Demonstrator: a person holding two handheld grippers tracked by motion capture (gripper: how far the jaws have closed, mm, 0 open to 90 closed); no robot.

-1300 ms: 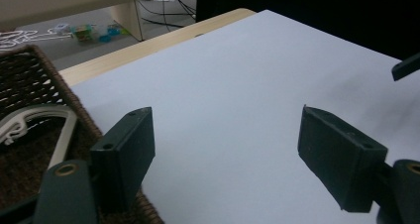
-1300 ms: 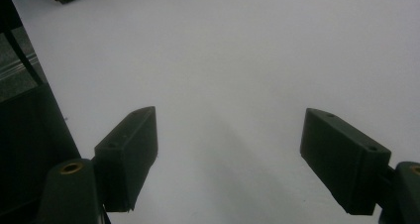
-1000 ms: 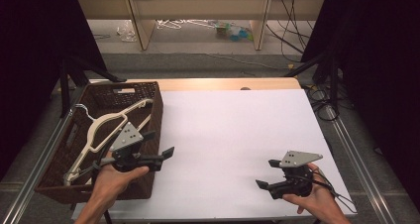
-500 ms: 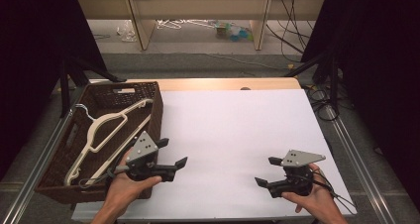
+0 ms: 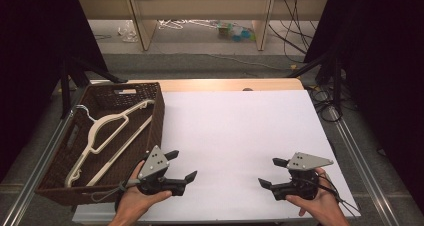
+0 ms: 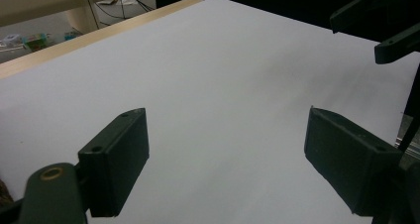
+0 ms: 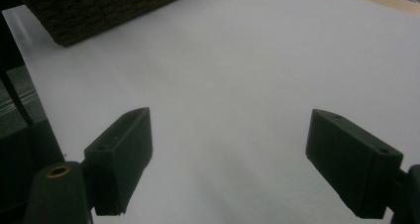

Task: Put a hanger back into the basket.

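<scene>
Both grippers empty, jaws spread wide. Left gripper (image 5: 177, 167) sits over the white table (image 5: 240, 136) at the near-left, just right of the wicker basket (image 5: 158, 117); its jaws point right, toward the table middle & away from the basket. Right gripper (image 5: 270, 173) is near-right, well apart from the basket, jaws pointing left.

The cream hanger (image 5: 102, 136) lies flat inside the basket, hook end (image 5: 82, 111) at the far-left, long axis running diagonal from near-left to far-right. So it lies left & a bit farther than the left gripper, behind its jaws as they face now. Left hand is clearly the nearer one; I'd judge it must turn back left and go over the basket's right wall to reach it, closing across a thin bar, not along it
</scene>
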